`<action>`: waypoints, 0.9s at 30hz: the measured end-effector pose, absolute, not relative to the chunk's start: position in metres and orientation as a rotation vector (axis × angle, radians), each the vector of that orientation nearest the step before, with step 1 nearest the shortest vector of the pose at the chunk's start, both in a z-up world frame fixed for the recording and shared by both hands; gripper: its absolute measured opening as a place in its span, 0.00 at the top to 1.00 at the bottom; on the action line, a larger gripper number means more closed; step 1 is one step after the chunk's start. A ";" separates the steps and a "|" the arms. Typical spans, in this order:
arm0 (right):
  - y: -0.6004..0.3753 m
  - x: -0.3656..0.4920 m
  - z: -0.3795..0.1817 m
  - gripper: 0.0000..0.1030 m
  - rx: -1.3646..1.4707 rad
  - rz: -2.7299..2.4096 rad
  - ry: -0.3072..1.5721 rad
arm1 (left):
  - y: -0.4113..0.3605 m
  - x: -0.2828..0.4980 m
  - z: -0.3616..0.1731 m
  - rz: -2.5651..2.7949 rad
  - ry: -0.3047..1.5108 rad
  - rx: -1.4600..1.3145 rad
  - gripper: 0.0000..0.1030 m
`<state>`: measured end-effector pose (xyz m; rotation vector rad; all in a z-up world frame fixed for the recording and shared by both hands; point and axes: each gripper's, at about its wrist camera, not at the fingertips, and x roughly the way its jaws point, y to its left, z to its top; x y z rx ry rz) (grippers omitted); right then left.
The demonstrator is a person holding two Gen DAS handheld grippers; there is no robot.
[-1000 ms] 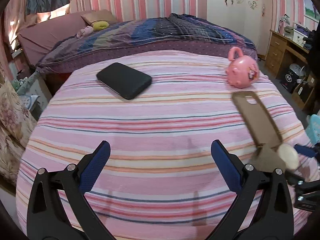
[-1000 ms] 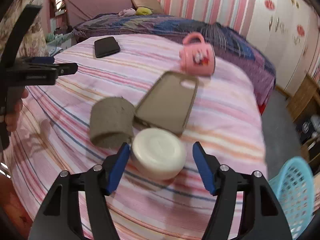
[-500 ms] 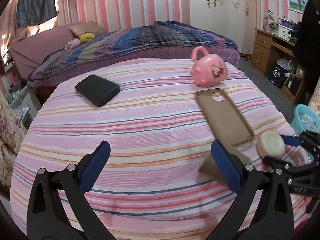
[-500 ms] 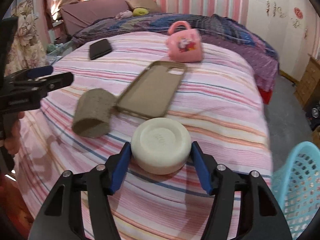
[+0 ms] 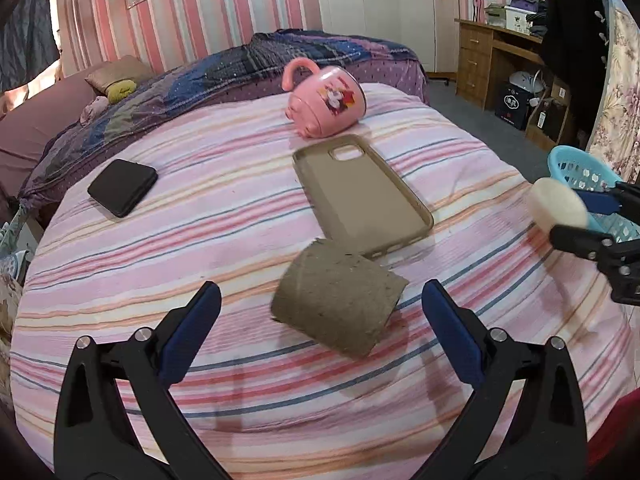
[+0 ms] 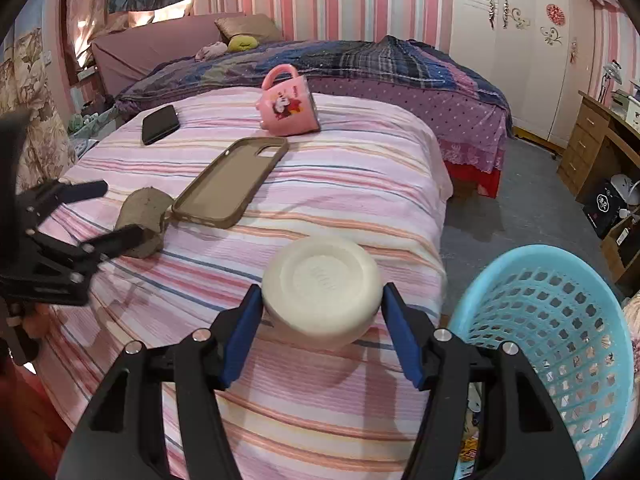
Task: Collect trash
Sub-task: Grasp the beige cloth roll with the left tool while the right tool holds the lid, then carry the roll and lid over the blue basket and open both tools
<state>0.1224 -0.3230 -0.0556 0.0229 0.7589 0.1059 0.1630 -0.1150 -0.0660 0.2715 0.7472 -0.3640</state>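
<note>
While viewed along the right hand-held gripper (image 6: pixel 322 292), holds a cream round tub (image 6: pixel 320 276) at medium width, blue pads pressed on both sides. Has just narrowed its jaws onto that tub and lifted it off the striped bed (image 6: pixel 360 184), away from the brown phone case (image 6: pixel 232 182), its close neighbour a second ago. Now hangs over the bed's edge, with the blue basket (image 6: pixel 500 264) at 4 o'clock, close by but not yet underneath. Probably needs only a short carry that way, then a release.

Meanwhile has swung the left hand-held gripper (image 5: pixel 321 291), jaws wide and touching nothing, over to the cardboard roll (image 5: pixel 336 304), lying on the bed at 12 o'clock between the tips. Looks like the next piece of trash. Leaves the pink mug (image 5: pixel 326 102) and black phone (image 5: pixel 122 186) alone, farther off at 12 and 10 o'clock.
</note>
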 end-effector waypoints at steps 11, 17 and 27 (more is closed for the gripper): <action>-0.342 0.115 -0.051 0.41 0.042 0.082 0.730 | -0.124 0.165 -0.068 -0.393 0.752 0.239 0.39; -0.355 0.104 -0.046 0.41 0.044 0.055 0.705 | -0.128 0.159 -0.061 -0.374 0.723 0.233 0.46; -0.415 0.067 -0.038 0.41 0.079 -0.093 0.650 | -0.177 0.132 -0.047 -0.374 0.663 0.223 0.46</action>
